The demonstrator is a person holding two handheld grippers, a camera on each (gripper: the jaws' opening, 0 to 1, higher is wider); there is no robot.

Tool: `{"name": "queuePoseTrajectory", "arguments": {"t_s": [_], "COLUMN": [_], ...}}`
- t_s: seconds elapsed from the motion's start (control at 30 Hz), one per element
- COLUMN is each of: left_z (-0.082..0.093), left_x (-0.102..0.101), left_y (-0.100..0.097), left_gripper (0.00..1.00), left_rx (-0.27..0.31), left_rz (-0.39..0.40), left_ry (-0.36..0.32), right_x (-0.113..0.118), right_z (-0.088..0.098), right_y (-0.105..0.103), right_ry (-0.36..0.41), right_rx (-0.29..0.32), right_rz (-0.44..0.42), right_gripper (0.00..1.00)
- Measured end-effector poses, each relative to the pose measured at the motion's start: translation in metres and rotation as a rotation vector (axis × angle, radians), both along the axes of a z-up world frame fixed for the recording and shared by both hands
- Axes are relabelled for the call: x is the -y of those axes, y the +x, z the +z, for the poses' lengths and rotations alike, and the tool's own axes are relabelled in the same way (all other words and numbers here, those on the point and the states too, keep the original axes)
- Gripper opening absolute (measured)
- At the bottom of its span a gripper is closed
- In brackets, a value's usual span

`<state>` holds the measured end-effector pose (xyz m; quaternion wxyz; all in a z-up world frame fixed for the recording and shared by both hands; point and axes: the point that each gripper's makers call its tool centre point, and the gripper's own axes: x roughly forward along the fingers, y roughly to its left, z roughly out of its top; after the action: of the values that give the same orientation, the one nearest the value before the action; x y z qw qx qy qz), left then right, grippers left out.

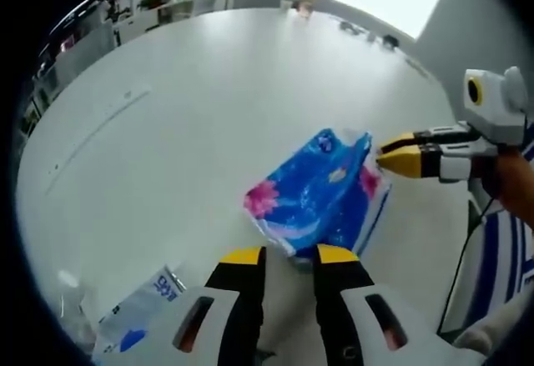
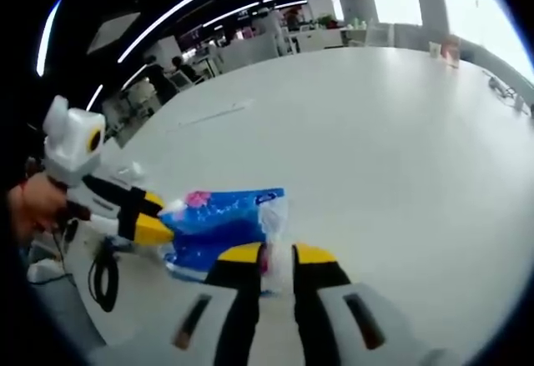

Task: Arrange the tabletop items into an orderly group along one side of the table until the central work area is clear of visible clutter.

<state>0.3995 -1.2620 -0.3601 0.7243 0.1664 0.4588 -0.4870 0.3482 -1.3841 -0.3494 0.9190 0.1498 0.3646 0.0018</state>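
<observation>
The wide white surface (image 1: 209, 107) lay mostly bare. The blue tissue pack (image 1: 321, 195) sat near its edge, between both claws, long axis running from one to the other. The left claw (image 1: 288, 256) pinched its near end; the right claw (image 2: 277, 253) gripped the opposite plastic flap, jaws nearly closed.

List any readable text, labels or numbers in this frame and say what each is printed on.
Clear packet at the near table edge, left gripper view: blue digits, upside down and blurred, perhaps "565"; not certain.
Blue floral tissue pack: small print on it, too blurred to read in both views.
Nothing else legible.
</observation>
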Motion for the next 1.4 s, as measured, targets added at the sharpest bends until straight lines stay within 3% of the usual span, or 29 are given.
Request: {"name": "queuePoseTrajectory", "arguments": {"t_s": [0.4,0.73,0.9,1.03,1.3,1.4], "left_z": [0.007,0.015,0.027,0.038,0.061,0.077], "left_x": [0.002,-0.002,-0.002,0.0,0.003,0.008], "left_y": [-0.001,0.0,0.004,0.006,0.008,0.008], "left_gripper": [0.25,0.34,0.43,0.44,0.53,0.56], "left_rx": [0.004,0.005,0.02,0.026,0.042,0.05], "left_rz": [-0.011,-0.017,-0.002,-0.003,0.0,-0.001], "left_ry": [-0.022,-0.053,-0.089,-0.132,-0.203,-0.273], "right_x": [-0.001,0.0,0.002,0.001,-0.004,-0.008], "right_z": [0.005,0.013,0.022,0.031,0.061,0.072], "right_y": [0.003,0.003,0.003,0.004,0.013,0.014], "right_ry": [0.009,0.011,0.015,0.02,0.029,0.043], "right_rx": [0.014,0.042,0.066,0.086,0.19,0.222], "right_rz": [-0.004,-0.012,-0.026,-0.026,-0.016,-0.009], "right_gripper": [0.13,0.21,0.26,0.3,0.37,0.38]}}
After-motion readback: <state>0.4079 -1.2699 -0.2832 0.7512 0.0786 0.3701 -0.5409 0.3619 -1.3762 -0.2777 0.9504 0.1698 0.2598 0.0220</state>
